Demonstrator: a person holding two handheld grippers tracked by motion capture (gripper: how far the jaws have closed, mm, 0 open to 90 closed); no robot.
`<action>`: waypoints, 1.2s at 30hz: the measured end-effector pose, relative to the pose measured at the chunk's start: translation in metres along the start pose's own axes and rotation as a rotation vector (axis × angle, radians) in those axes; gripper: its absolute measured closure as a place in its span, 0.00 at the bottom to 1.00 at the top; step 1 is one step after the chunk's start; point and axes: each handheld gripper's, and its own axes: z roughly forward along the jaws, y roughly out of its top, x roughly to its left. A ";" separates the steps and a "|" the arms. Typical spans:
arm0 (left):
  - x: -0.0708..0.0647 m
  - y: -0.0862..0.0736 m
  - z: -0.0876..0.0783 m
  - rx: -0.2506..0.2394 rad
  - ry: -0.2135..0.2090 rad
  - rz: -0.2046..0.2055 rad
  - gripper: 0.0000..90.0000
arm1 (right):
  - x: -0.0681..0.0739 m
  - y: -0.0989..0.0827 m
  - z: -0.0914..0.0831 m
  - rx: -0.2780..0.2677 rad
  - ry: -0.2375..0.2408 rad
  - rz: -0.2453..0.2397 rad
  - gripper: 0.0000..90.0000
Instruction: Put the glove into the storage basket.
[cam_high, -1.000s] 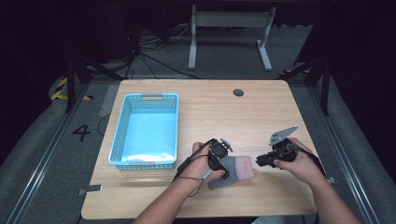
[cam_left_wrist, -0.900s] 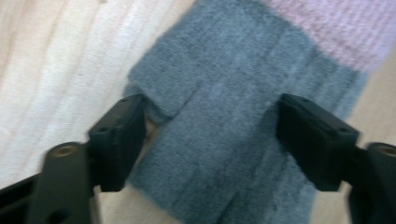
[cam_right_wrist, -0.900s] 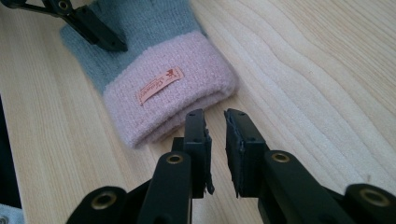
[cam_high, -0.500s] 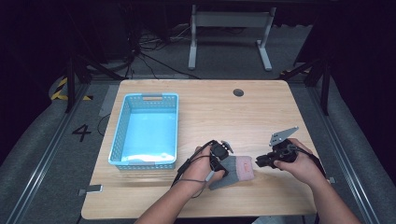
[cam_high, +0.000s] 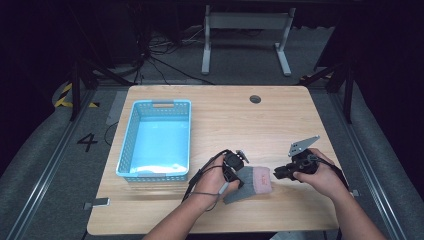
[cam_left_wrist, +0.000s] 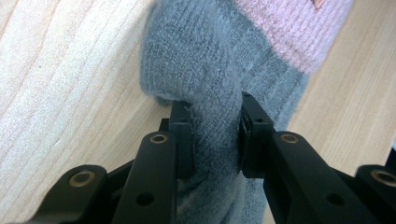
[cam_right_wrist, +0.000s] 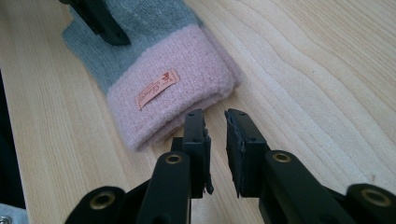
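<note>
The table (cam_high: 215, 110) of pale wood is set in a dark room, with cables and a metal stand seen on the floor beyond it. A light-blue basket (cam_high: 156, 140) stands on the table, off to the outer side of the left fingers and apart from them — likely the place where things are meant to be gathered, though that is only a judgement.

A knitted glove (cam_high: 252, 182), grey with a pink cuff, is laid flat on the table between the two hands. Its grey end is pinched by the left gripper (cam_left_wrist: 215, 135): the fingers have just been closing, and a fold of the wool is now pressed between the pads, bunched up where it is squeezed. The grip appears to have been taken low on the grey part so that the glove can be lifted by one end.

The right gripper (cam_right_wrist: 215, 140) is held just short of the pink cuff, its fingers set narrow with a small gap between them and nothing inside — the cuff lies just beyond the tips, slightly to one side. It seems to be kept there in readiness to take the other end.

A small orange label (cam_right_wrist: 157, 88) is sewn on the cuff; its lettering cannot be read.
</note>
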 end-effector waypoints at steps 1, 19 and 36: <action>-0.001 0.000 -0.001 -0.001 0.001 0.000 0.80 | 0.000 0.000 0.000 -0.001 0.000 0.000 0.87; -0.004 -0.006 -0.052 -0.084 0.011 -0.007 0.81 | -0.001 0.000 -0.002 -0.013 -0.004 0.010 0.87; 0.005 -0.016 -0.088 -0.161 0.038 -0.039 0.81 | -0.002 -0.001 -0.001 -0.007 0.004 0.018 0.87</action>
